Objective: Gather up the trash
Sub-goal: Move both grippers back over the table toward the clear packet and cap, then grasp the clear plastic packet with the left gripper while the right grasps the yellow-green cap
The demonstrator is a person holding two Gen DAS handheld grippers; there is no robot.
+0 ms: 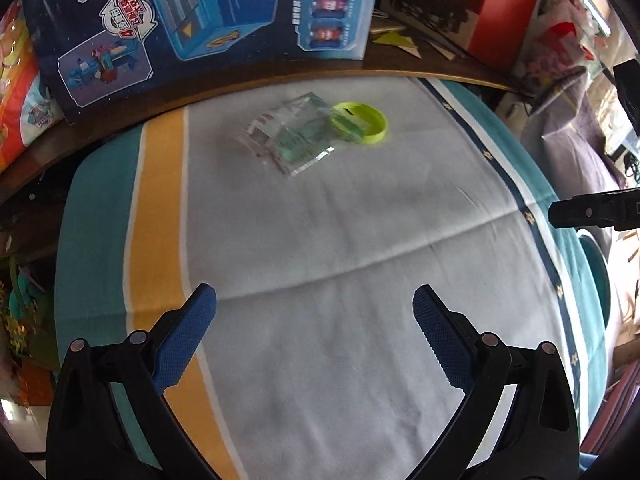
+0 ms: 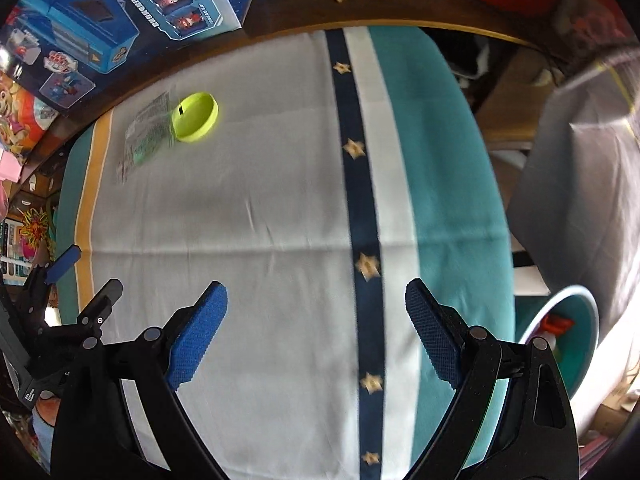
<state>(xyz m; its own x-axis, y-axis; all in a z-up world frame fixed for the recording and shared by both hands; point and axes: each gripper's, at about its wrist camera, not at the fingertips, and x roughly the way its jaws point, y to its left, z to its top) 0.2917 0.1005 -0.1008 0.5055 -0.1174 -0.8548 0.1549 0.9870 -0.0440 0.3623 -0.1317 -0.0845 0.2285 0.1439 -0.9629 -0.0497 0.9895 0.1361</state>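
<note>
A crumpled clear plastic wrapper (image 1: 290, 134) with green print lies on the far part of the striped tablecloth (image 1: 320, 264). A lime-green ring (image 1: 360, 122) lies against its right side. Both also show in the right wrist view, the wrapper (image 2: 146, 136) and the ring (image 2: 195, 117) at far left. My left gripper (image 1: 314, 312) is open and empty, hovering well short of the wrapper. My right gripper (image 2: 316, 308) is open and empty over the cloth's navy star stripe (image 2: 362, 208). A teal bin (image 2: 560, 344) with trash inside stands beside the table at lower right.
A blue toy box (image 1: 200, 20) stands along the table's far edge, with a red box (image 1: 500, 4) and paper scraps behind. A grey draped cloth (image 2: 580, 184) is to the right. The right gripper's finger shows in the left wrist view (image 1: 592, 212). The left gripper shows in the right wrist view (image 2: 60, 292).
</note>
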